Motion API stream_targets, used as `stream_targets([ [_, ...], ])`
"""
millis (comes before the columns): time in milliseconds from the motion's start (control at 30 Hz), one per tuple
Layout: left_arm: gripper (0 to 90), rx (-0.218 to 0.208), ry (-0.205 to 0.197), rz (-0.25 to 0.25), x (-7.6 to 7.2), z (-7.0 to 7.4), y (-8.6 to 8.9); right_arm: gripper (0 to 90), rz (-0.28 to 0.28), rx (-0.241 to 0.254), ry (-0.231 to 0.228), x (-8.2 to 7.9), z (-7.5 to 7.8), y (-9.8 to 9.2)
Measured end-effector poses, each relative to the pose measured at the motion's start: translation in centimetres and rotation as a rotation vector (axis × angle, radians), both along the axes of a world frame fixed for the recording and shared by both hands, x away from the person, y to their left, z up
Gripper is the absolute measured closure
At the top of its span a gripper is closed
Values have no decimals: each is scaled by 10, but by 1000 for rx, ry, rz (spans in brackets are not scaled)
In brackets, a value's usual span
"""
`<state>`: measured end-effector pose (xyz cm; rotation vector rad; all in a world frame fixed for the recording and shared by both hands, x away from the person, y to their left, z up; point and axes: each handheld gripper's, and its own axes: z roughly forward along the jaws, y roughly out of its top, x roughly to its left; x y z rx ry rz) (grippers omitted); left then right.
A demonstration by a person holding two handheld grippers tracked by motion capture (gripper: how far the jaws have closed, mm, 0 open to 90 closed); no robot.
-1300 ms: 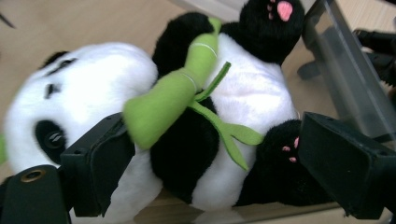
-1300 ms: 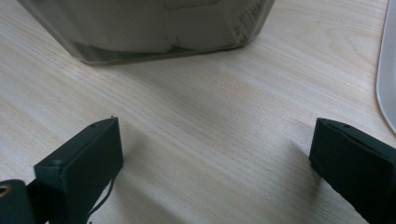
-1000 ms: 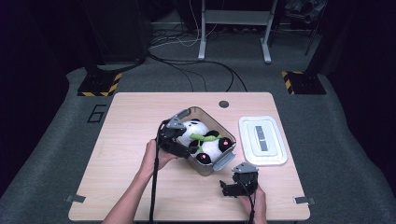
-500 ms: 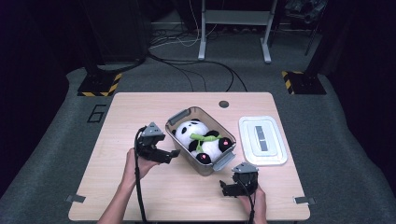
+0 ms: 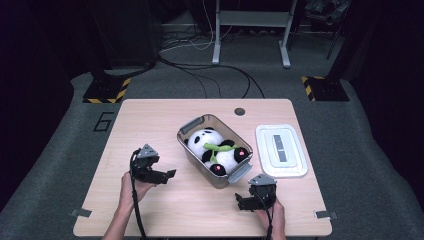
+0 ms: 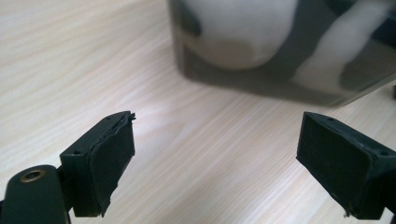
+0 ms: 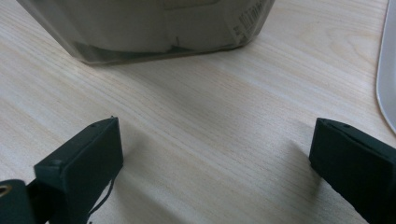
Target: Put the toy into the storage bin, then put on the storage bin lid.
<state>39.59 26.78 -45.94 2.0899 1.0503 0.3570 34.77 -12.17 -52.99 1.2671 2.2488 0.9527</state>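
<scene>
1. The panda plush lies inside the clear bin at mid-desk, seemingly packed for closing.
2. The white lid lies flat just right of the bin, likely waiting to go on.
3. The left gripper, left of the bin, has jaws spread, empty.
4. The right gripper, near the bin's front corner, is spread and empty too.
5. The right gripper view adds a barcode label on the bin wall.
</scene>
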Motion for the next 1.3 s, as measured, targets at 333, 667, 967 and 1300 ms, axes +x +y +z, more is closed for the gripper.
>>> stream_targets([
  [333, 109, -33, 50, 90, -1, -32, 26, 20, 0, 0, 0, 0, 0, 0],
  [667, 99, -13, 70, 134, -1, -50, 37, 19, -2, 0, 2, 0, 0, 0],
  [967, 55, -4, 22, 181, -5, -67, 41, 7, -4, -6, 4, 0, 0, 0],
  [1300, 48, 81, -35, 155, -8, -70, 34, 0, -12, -8, 6, 1, 0, 0],
])
